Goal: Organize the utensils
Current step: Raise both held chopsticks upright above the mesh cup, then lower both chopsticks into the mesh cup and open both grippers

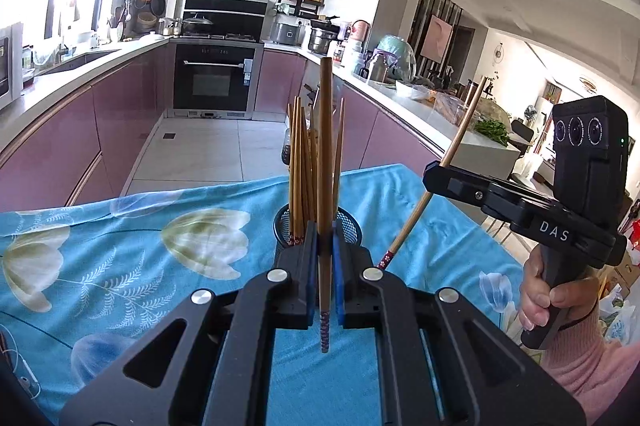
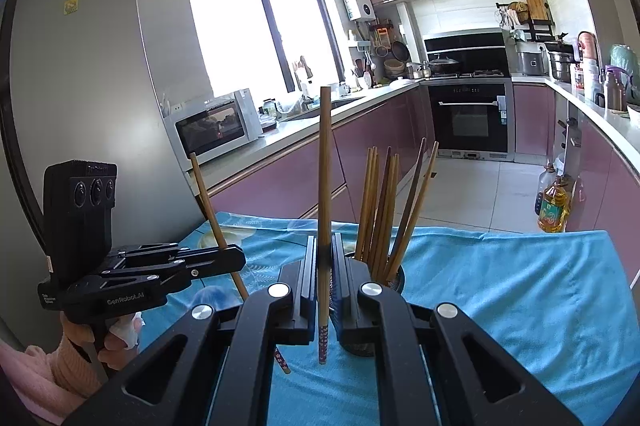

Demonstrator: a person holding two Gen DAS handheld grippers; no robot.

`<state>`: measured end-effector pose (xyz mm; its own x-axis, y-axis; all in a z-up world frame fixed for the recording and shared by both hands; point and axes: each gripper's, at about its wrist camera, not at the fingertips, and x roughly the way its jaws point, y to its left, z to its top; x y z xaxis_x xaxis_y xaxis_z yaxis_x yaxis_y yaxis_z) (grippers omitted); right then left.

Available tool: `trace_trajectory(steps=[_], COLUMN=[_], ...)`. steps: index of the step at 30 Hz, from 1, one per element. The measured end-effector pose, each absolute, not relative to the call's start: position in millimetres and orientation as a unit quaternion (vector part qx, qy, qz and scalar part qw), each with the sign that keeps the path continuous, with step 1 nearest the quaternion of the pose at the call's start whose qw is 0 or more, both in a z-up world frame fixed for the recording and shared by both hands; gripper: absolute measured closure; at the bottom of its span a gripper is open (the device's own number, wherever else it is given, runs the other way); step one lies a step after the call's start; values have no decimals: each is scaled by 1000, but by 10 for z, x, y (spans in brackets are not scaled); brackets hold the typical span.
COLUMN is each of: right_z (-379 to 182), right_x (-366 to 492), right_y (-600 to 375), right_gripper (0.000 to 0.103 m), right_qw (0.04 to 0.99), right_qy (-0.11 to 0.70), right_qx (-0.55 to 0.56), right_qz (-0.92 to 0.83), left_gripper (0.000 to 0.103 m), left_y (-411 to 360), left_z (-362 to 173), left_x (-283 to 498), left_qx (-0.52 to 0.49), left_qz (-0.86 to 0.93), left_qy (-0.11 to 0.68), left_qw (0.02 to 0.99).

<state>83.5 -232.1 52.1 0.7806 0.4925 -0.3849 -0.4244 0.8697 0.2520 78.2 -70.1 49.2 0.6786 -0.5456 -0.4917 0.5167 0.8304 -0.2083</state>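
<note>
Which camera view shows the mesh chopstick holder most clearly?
The left wrist view: the mesh holder shows its round rim beyond the left gripper. In the right wrist view, the right gripper hides most of it.

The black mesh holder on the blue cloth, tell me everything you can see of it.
The mesh holder is a round, black cup of what looks like wire mesh, standing upright on the blue floral cloth. A bunch of brown wooden chopsticks stands in it, patterned ends down, fanning outward at the top. In both views a gripper hides most of its wall, so only the rim and upper mesh show. Neither gripper visibly touches it; whether its base sits flat cannot be seen.
</note>
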Motion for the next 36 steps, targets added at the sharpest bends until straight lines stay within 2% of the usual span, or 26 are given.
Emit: trace_trajectory(steps=[28, 36], right_z=[962, 931], right_x=[990, 1079], right_y=[-2353, -2329], right_gripper=[97, 97], right_qw=[951, 954], right_qy=[175, 175], right_qx=[69, 63], right_qz=[244, 234], left_gripper=[96, 96], left_y=[-793, -898], left_z=[925, 1006], left_x=[849, 979], left_qx=[-21, -16], left_qz=[-277, -264], left_qy=[215, 206], left_qw=[936, 942])
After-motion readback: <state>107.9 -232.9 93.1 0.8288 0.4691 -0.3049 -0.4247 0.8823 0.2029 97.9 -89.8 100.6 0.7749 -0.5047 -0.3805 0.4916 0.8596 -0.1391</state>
